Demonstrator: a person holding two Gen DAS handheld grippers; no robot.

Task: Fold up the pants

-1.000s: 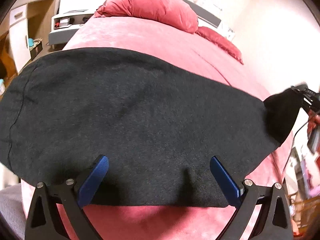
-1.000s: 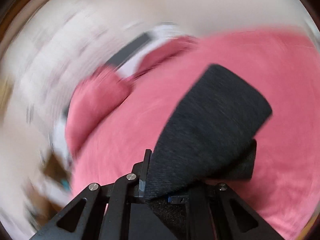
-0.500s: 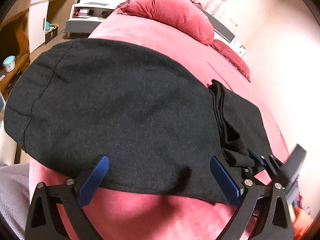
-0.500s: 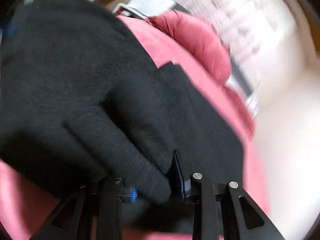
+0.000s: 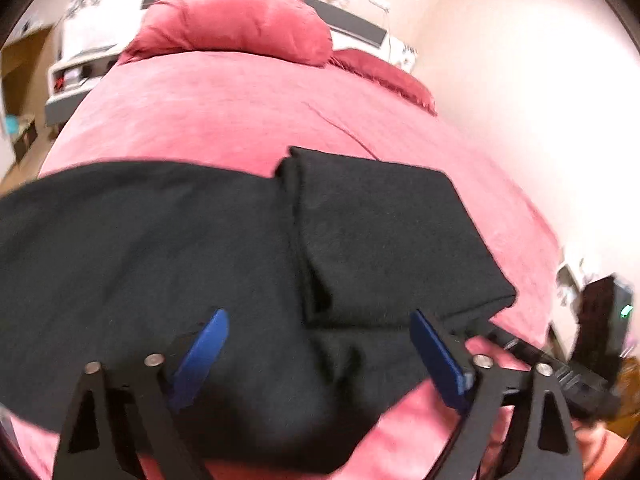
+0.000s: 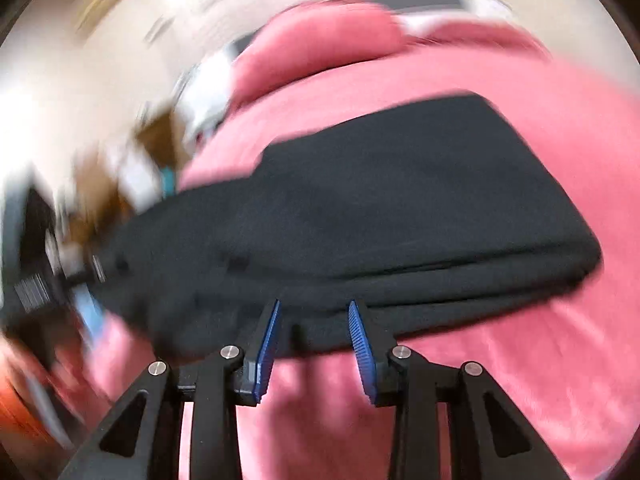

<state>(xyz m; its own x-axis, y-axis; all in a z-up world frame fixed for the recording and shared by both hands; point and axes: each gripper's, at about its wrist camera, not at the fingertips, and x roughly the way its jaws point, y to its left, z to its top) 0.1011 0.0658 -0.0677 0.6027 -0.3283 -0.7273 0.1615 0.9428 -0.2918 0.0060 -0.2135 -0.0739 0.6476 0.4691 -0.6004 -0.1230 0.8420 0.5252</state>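
The right tongs [image 6: 314, 338] had just been opening, releasing the folded-over leg end onto the pants [image 5: 240, 264]; left tongs [image 5: 320, 354] gaped empty, closing slightly; one fold done

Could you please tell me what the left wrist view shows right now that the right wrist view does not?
Only the left wrist view shows the long unfolded stretch of the black pants beside the folded-over flap, the open left gripper above the cloth, and the white bedside unit sharply. Only the right wrist view shows the right gripper, its jaws just opening, nothing between them, at the stacked fold edge. Both show the pink bed cover and the red pillow.
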